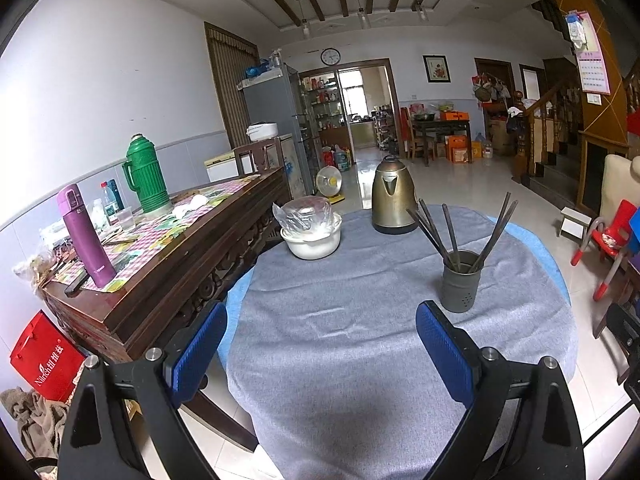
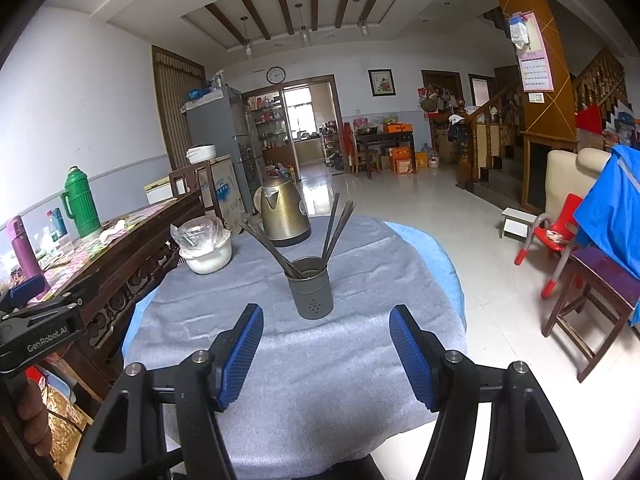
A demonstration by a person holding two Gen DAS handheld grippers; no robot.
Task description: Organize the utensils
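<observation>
A round tabletop [image 1: 360, 360] covered with a grey cloth is seen from both wrist views. A grey metal utensil holder [image 1: 461, 281] stands upright on the cloth, right of centre in the left wrist view and just ahead of the right tool [image 2: 326, 322] in the right wrist view. Several dark chopsticks [image 1: 450, 232] are held inside the holder, their upper ends fanned out to both sides. Behind the holder a brass-coloured electric kettle [image 1: 392, 196] is placed near the far edge, and to its left a white bowl [image 1: 313, 240] topped with crumpled clear plastic is set. The left tool [image 1: 320, 320] is held released above the bare cloth, its blue pads [image 1: 200, 352] wide apart with nothing between them. The right tool is likewise spread, nothing being grasped. A green thermos [image 1: 145, 174] and a purple flask [image 1: 84, 236] are kept on the wooden side table at the left.
</observation>
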